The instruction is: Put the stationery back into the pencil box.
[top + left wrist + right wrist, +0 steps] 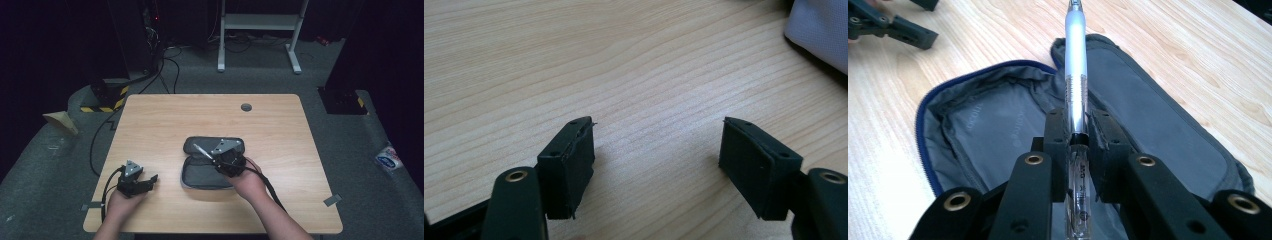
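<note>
Pen (1076,65) is pinched across its barrel by the right gripper (226,159), long axis running straight out ahead of the jaws and held above the open pencil case (207,172) lying unzipped on the table (280,120). Case interior lies directly below and just ahead of the pen, so the right hand (245,180) is judged far nearer to it. Left gripper (656,150) rests with jaws spread and empty over bare wood, beside the case's left edge.

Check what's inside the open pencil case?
The pencil case shows bare grey lining. The pen is clamped in the right gripper above it. The gripper hides part of the interior.
</note>
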The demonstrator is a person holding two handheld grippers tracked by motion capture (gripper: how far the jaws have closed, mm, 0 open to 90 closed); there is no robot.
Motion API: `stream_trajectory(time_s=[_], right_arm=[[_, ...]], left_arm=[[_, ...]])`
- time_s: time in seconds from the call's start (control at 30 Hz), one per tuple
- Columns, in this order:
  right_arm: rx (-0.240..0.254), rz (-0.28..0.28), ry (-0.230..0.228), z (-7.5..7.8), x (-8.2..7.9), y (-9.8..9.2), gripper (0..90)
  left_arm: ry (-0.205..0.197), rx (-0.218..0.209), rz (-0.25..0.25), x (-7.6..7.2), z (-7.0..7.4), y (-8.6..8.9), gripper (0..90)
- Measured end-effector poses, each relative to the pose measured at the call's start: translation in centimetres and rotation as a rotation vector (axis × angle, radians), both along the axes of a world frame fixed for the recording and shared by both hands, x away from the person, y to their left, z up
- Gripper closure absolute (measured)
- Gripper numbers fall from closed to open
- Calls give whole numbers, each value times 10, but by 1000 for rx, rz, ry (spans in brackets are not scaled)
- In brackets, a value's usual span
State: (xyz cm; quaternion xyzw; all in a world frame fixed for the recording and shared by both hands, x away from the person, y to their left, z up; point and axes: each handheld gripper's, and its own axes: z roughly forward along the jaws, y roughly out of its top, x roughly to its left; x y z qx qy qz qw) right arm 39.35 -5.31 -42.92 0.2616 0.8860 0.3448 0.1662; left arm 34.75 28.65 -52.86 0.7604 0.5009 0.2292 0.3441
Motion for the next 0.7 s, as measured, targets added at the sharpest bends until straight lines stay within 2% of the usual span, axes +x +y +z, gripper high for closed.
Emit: stream_trajectory(time_s=[0.13,0.57,0.7], right_arm=[[-6,22,-10,1,-3,5,788],[-49,39,-14,-5,-1,9,788],[-67,62,1,-11,-1,9,788]], left_arm=[[2,3,-4,0,0,0,304],[0,0,-1,0,0,0,304],[0,-2,-2,0,0,0,304]])
